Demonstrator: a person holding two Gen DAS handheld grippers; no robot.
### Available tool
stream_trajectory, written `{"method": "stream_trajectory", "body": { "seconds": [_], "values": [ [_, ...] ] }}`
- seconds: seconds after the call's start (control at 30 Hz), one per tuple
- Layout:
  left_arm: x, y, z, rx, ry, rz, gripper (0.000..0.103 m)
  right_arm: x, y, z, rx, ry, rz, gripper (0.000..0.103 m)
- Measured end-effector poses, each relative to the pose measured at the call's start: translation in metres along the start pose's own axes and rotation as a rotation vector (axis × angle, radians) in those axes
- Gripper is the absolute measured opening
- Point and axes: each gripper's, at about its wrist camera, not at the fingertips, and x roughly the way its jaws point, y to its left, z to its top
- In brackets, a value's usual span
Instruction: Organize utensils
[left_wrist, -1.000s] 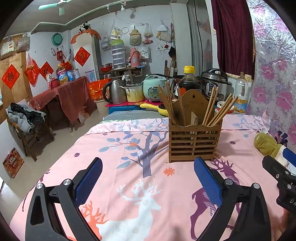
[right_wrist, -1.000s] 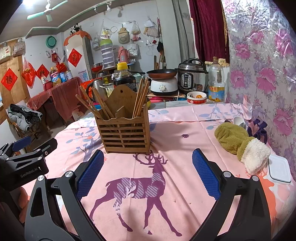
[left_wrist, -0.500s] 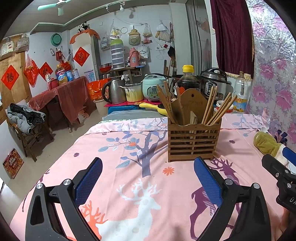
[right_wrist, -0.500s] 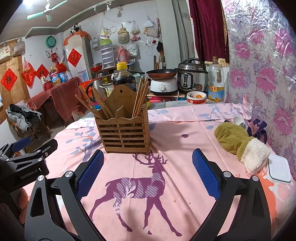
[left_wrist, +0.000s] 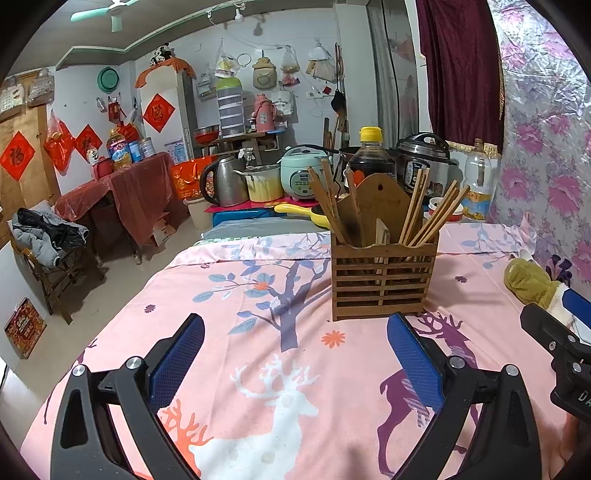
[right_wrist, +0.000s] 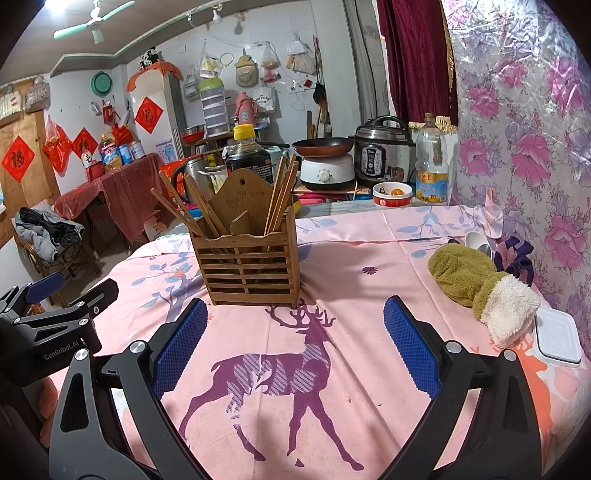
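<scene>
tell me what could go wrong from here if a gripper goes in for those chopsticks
1. The chopsticks lean outward in loose bunches, so closing on one may drag its neighbours out or scatter them.
2. The wooden chopstick holder stands free on a soft printed tablecloth; a sideways pull could tip or slide it.
3. The left gripper and right gripper are both open and facing the same holder, so they might collide.

We see the utensil holder (right_wrist: 251, 266) on the tablecloth (right_wrist: 332, 369), far of both grippers, with chopsticks (right_wrist: 282, 192) standing in it. Right of it lies a mitten (right_wrist: 476, 284); a lidded container (right_wrist: 557, 339) sits nearer, just beside it.
</scene>
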Motion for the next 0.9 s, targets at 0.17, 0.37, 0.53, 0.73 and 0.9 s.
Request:
{"method": "stream_trajectory", "body": {
  "seconds": [0.17, 0.37, 0.53, 0.73, 0.9],
  "values": [
    [0.0009, -0.0017, -0.0022, 0.021, 0.009, -0.044, 0.097, 0.0002, -0.0007, 0.0004, 0.0, -0.003, 0.0, 0.094],
    [-0.0025, -0.0009, -0.0027, 0.028, -0.007, -0.023, 0.097, 0.0003, -0.0007, 0.0003, 0.001, -0.002, -0.002, 0.094],
    [0.0017, 0.0042, -0.0002, 0.007, 0.011, -0.026, 0.097, 0.0003, -0.001, 0.0004, 0.001, -0.003, -0.001, 0.094],
    [0.0011, 0.0035, 0.0002, 0.013, 0.012, -0.021, 0.097, 0.0004, -0.0013, 0.0004, 0.002, -0.003, 0.0, 0.094],
    [0.0022, 0.0053, 0.0014, -0.001, 0.017, -0.007, 0.097, 0.0003, -0.0017, 0.0005, 0.004, -0.004, 0.0, 0.094]
  ]
}}
